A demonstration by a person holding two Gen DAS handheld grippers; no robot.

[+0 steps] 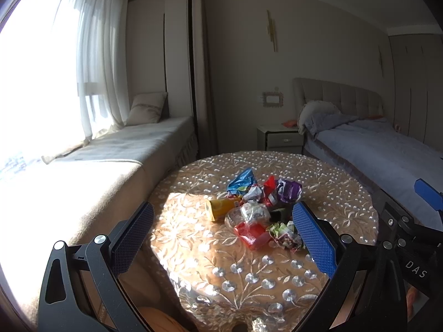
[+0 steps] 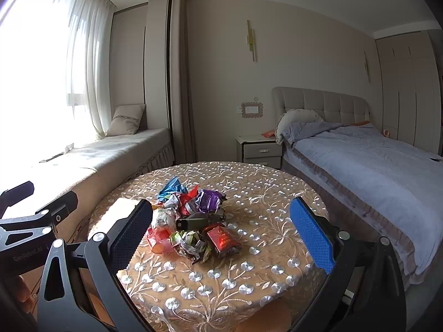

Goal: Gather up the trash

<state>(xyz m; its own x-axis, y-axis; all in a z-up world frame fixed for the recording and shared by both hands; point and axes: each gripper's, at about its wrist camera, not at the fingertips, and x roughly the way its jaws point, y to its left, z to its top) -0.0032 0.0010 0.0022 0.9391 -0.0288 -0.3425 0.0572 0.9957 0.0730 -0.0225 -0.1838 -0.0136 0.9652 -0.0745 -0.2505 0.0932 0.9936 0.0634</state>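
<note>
Bedroom setting: a round table (image 2: pixel 277 193) with an embroidered cloth carries a wrapper pile (image 2: pixel 191 221) near its centre (bed (image 2: pixel 373 160) behind). Only the left view shows a yellow wrapper (image 1: pixel 221 207); only the right shows a red packet (image 2: pixel 223 239). Left gripper (image 1: pixel 221 235) and right gripper (image 2: pixel 218 229) both hover above the table, spread wide, holding nothing.

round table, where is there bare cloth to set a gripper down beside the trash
Bare cloth lies on the round table toward the bed, along its near edge, and at the far rim. The wrapper pile crowds the centre-left.
</note>
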